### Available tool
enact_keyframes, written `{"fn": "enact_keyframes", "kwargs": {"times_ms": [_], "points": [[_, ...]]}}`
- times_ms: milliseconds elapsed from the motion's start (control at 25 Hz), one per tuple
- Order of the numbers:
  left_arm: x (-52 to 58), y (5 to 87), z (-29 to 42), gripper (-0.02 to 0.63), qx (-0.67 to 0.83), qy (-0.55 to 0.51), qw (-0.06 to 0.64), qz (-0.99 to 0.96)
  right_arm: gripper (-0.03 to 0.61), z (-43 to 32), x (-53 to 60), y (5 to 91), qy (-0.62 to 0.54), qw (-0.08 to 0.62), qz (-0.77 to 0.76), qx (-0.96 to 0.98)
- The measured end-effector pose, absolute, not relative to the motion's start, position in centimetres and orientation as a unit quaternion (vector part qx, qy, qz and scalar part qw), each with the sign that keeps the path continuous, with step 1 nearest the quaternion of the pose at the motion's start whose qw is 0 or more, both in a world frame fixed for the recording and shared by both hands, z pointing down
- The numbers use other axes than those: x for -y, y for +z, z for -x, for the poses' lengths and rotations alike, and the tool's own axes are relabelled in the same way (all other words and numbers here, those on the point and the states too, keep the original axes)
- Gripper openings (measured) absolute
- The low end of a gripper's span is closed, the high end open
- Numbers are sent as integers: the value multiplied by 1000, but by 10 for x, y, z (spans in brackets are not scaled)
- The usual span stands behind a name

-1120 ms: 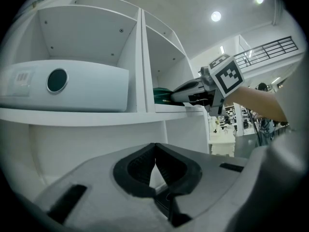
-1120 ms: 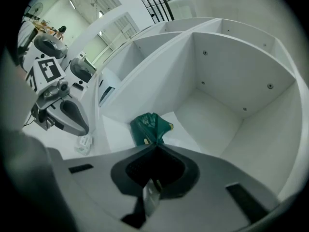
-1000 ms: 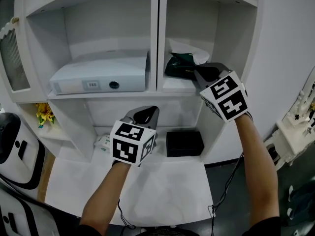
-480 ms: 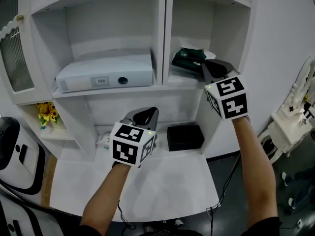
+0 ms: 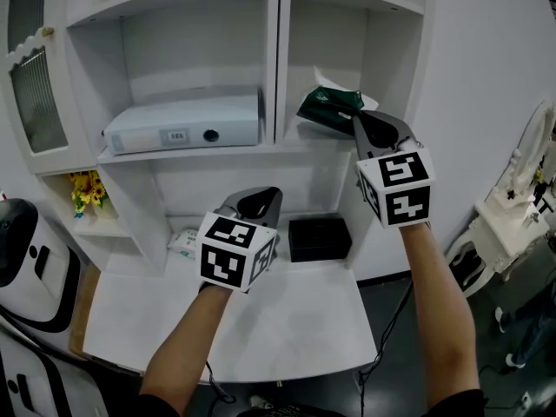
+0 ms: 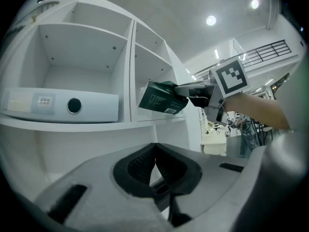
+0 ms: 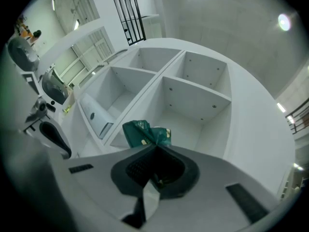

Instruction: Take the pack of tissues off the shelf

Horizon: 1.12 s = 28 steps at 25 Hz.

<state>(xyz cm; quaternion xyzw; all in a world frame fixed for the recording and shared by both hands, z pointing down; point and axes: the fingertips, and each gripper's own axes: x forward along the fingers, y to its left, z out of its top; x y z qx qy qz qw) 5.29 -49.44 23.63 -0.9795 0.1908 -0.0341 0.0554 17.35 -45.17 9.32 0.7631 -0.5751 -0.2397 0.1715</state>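
Right gripper (image 5: pixel 358 122) is up at the shelf (image 5: pixel 278 59), jaws clamped tight on the near edge of the green pack of tissues (image 5: pixel 328 109). The pack hangs tilted at the front lip of the right-hand compartment, beside the divider; whether it's clear of the board, I can't tell. Left gripper (image 5: pixel 253 203) sits lower, before the bottom compartment, jaws pressed together on nothing. White device (image 5: pixel 182 129) lies in the left compartment.
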Motion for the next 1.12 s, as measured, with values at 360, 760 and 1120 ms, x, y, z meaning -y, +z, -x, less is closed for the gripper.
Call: {"fn": "enact_keyframes", "kwargs": {"times_ms": [360,760,1120], "points": [[444,235,-54,5,-242,-24,40,969,3,-174,393,106,-235,130,-738,619],[380,263,-46,5,-297,-35,32,954,3,-161,333,166,-201,101,-701,677],[328,287,-24,5,-347,-48,39,936,3,-149,288,225,-150,67,-682,713]]}}
